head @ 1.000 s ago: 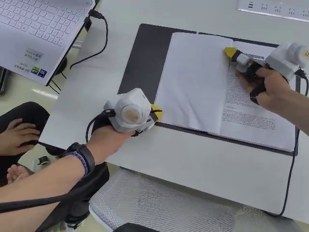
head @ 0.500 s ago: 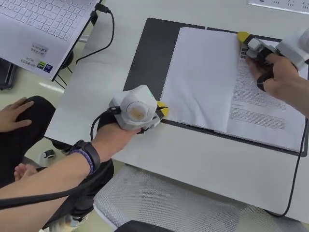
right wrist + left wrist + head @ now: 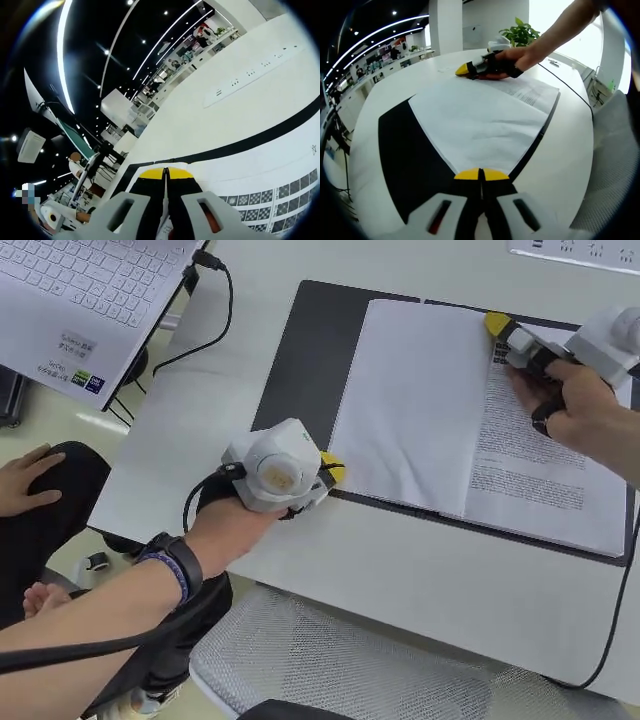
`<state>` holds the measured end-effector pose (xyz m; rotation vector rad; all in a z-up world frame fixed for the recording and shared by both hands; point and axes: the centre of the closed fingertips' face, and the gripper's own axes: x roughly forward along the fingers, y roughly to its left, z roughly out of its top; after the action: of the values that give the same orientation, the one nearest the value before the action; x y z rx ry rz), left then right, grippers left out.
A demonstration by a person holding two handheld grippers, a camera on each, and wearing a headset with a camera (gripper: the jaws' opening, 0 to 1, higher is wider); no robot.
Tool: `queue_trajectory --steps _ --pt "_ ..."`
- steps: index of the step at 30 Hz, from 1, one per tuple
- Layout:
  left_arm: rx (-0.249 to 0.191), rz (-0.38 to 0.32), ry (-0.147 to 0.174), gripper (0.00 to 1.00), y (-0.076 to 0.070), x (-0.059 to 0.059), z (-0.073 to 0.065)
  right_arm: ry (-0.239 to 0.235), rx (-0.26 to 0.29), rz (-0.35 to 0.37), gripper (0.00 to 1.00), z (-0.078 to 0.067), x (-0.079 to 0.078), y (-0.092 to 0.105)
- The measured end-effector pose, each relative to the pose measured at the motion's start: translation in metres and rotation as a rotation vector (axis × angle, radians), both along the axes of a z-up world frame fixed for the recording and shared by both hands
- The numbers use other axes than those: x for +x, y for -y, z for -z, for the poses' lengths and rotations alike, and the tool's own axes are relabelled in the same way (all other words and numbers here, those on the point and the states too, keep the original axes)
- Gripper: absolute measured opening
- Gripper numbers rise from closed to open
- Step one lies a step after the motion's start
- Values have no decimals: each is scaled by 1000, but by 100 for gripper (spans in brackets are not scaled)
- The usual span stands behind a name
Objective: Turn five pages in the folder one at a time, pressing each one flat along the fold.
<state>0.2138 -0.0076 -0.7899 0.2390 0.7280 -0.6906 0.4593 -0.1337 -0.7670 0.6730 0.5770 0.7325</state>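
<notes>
Now right gripper (image 3: 497,324) (jaws together) on folder (image 3: 300,360)

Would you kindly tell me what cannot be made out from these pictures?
Print on the right page: too small to read, head view.
How many pages lie under the blank page: hidden by it, head view.
Laptop: cut off by the head view's edge.
Whether the left gripper pinches that page's corner: its tips cover it.

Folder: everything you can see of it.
The folder is black, lying open flat on the white table. Its left inner cover shows bare; a blank page lies left of the fold, a printed page right. The right gripper's shut fingers rest near the fold's top; the left gripper's sit at the blank page's near corner.
</notes>
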Motion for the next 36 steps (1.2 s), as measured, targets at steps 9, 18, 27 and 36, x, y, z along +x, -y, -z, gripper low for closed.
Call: queue_trajectory --steps 9,18,27,36 --pt "-3 -1 -3 0 -1 0 0 3 -7 -81 0 -5 -41 -5" --pt "-7 -3 -5 0 -2 1 0 16 17 -140 0 -7 -76 -2" --pt "-9 -6 -8 0 -2 1 2 16 27 -196 0 -10 -118 -5" --pt "-10 -7 -8 0 0 1 0 12 21 -256 0 -11 -159 -7"
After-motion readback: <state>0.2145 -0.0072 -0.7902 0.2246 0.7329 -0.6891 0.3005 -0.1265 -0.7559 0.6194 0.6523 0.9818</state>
